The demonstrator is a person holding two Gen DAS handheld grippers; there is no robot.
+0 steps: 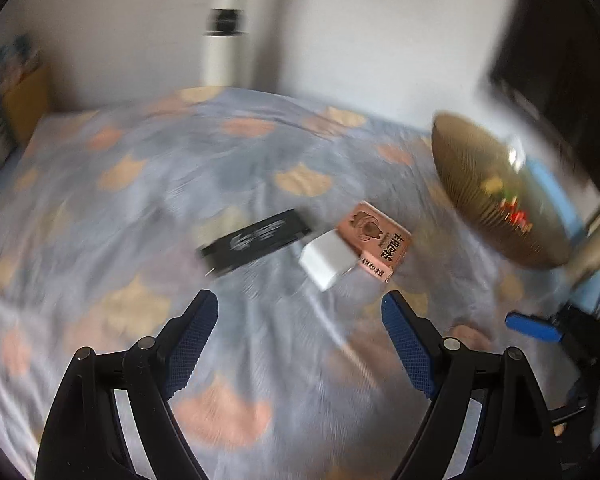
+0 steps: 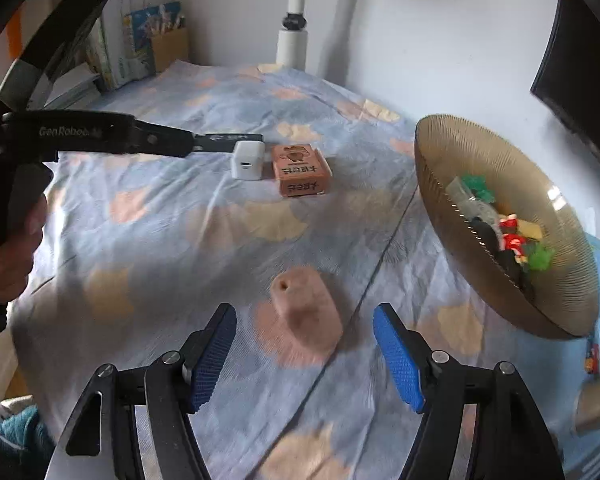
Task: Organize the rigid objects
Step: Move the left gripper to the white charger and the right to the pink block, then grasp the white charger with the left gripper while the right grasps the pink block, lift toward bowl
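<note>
A flat black box (image 1: 256,240), a white charger (image 1: 328,260) and a pink printed box (image 1: 376,240) lie close together on the patterned cloth. My left gripper (image 1: 300,300) hovers just short of them, open and holding nothing. In the right wrist view the white charger (image 2: 248,160) and pink box (image 2: 302,170) sit farther back, with the black box (image 2: 228,138) partly hidden behind the left gripper (image 2: 180,143). A soft-looking pink lump (image 2: 306,312) with a small hole lies on the cloth between the tips of my open right gripper (image 2: 304,312); the pads stand clear of it.
A ribbed gold bowl (image 2: 500,220) holding several small colourful toys stands at the right, also seen in the left wrist view as the gold bowl (image 1: 496,192). A white pole (image 2: 294,40) and books (image 2: 140,48) stand at the back. A hand (image 2: 8,248) grips the left tool.
</note>
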